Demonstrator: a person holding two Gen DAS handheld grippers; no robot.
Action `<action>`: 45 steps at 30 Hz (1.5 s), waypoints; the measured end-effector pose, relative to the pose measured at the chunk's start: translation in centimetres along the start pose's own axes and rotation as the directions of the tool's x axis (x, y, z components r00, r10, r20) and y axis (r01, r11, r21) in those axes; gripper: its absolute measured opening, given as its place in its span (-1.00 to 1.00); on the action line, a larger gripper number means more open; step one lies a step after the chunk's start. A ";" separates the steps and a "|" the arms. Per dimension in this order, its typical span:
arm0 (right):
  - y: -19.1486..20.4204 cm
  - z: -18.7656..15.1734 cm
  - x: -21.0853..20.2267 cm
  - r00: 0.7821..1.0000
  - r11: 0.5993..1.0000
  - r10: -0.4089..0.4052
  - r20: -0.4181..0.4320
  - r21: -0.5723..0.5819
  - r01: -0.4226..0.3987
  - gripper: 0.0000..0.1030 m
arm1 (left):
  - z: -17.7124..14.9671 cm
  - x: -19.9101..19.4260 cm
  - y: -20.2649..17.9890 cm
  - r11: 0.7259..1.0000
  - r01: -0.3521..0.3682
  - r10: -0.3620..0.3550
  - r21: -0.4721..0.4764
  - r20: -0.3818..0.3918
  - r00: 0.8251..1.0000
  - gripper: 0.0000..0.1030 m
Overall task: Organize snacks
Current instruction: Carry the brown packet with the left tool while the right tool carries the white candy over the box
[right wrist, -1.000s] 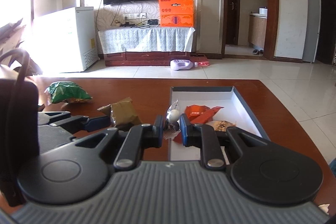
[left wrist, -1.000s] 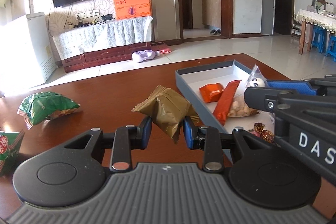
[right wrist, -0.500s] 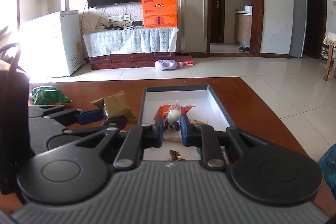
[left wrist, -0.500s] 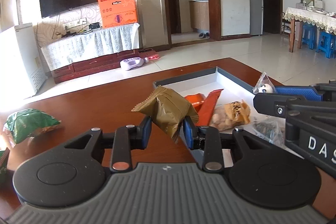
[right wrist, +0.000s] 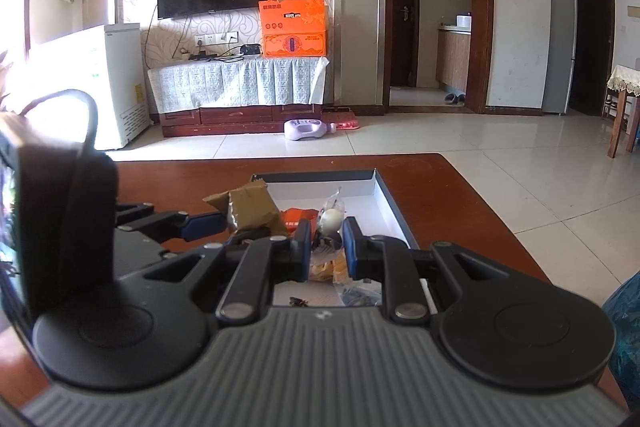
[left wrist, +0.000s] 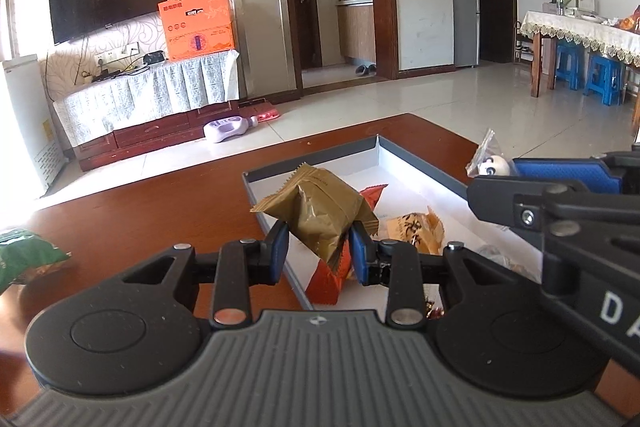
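My left gripper (left wrist: 318, 245) is shut on a gold-brown snack packet (left wrist: 316, 213), held above the left edge of a grey tray with a white floor (left wrist: 404, 157). Inside the tray lie orange packets (left wrist: 370, 195) and a yellow-orange snack bag (left wrist: 414, 229). My right gripper (right wrist: 326, 239) is shut on a small clear packet with a white ball-shaped sweet (right wrist: 332, 217), over the tray (right wrist: 386, 201). That same packet (left wrist: 490, 163) shows at the right gripper's tips in the left wrist view. The gold packet (right wrist: 250, 209) and the left gripper (right wrist: 208, 223) appear at the left of the right wrist view.
A green snack bag (left wrist: 28, 259) lies on the brown wooden table (left wrist: 160, 211) at the far left. Small dark-wrapped sweets (right wrist: 298, 302) sit at the tray's near end. Beyond the table edge are tiled floor, a TV stand and a doorway.
Both grippers have moved toward and over the tray with their packets. The gold packet has gone from left of the tray to above its left edge; the green bag has slid out to the left.
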State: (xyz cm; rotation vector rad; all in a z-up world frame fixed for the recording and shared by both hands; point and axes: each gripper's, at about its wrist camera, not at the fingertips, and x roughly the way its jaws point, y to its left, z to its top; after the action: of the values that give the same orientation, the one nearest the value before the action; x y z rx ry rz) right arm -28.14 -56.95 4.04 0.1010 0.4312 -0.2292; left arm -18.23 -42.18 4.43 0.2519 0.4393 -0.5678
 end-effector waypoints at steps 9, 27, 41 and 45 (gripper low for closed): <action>-0.5 -0.2 0.1 1.000 1.000 -0.013 -0.001 0.017 0.013 -0.61 | 0.3 1.9 -1.0 0.998 0.059 -0.059 -0.012 0.029 0.998 -0.26; -1.0 0.0 0.6 0.999 0.998 -0.035 -0.011 0.045 0.036 -0.61 | 1.2 6.0 -1.8 0.987 0.159 -0.159 -0.015 0.018 0.987 -0.26; -1.0 0.2 0.7 0.999 0.999 -0.031 -0.023 0.042 0.032 -0.61 | 0.4 6.2 -1.4 0.985 0.172 -0.172 -0.006 -0.002 0.985 -0.17; -1.2 0.3 0.8 0.999 0.999 -0.027 -0.024 0.041 0.028 -0.61 | 0.4 6.3 -1.2 0.984 0.178 -0.178 -0.010 -0.001 0.984 -0.05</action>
State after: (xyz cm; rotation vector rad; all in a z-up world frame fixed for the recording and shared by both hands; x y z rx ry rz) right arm -27.58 -58.29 3.88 0.1380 0.4516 -0.2643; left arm -14.05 -46.19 1.67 0.2052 0.4694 -0.7406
